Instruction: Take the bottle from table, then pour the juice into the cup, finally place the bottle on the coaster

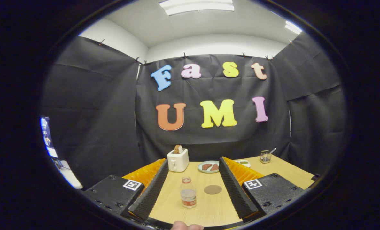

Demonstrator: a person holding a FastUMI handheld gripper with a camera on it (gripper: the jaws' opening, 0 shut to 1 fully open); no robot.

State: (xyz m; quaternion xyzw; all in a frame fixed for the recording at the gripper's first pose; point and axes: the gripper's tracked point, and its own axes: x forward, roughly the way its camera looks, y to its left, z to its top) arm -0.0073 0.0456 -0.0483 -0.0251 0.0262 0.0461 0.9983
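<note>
A small clear bottle (188, 193) with a red label stands upright on the wooden table (282, 171), between my two fingers and a little ahead of their bases. My gripper (193, 165) is open, and neither finger touches the bottle. A round brown coaster (213, 189) lies flat on the table just right of the bottle, also between the fingers. A small glass cup (265, 156) with a spoon in it stands at the table's far right, beyond the right finger.
A white toaster (178, 159) with a slice of bread in it stands at the far edge, by the left fingertip. A plate (209, 166) with food lies beside it, and a small dish (244, 163) sits behind the right fingertip. Part of a hand (186, 226) shows below.
</note>
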